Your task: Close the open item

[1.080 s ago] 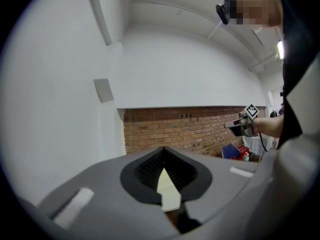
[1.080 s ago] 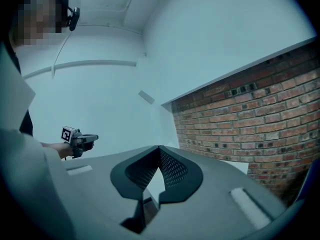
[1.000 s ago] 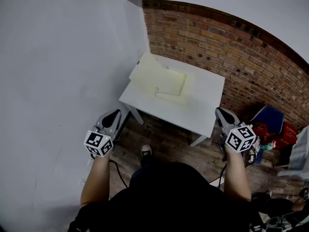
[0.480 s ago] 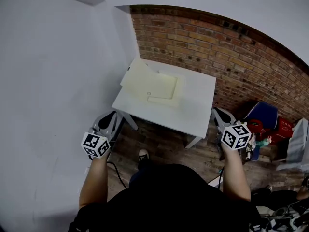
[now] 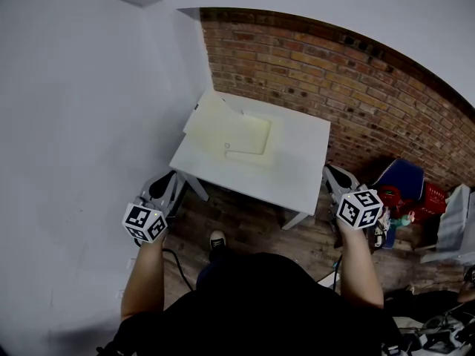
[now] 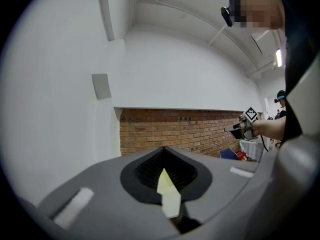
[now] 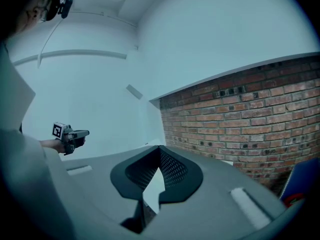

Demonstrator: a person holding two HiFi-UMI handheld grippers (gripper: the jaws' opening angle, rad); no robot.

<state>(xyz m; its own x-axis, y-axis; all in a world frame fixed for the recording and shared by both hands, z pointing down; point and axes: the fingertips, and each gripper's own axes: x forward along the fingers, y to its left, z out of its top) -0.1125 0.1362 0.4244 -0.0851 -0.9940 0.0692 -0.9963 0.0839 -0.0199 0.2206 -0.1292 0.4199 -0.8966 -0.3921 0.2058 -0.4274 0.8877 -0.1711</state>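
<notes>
White table [image 5: 297,165] with pale flat item [image 5: 226,128], brick wall [image 5: 312,65], wooden floor [image 5: 252,225]

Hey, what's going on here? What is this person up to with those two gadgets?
A person stands in front of a small white table by a brick wall, holding a two-jaw gripper in each hand. A pale yellow folder-like item lies open on the table. Neither the left gripper nor the right gripper touches it: both hang short of the table's near edge, jaws together and empty. The closing has not begun.
</notes>
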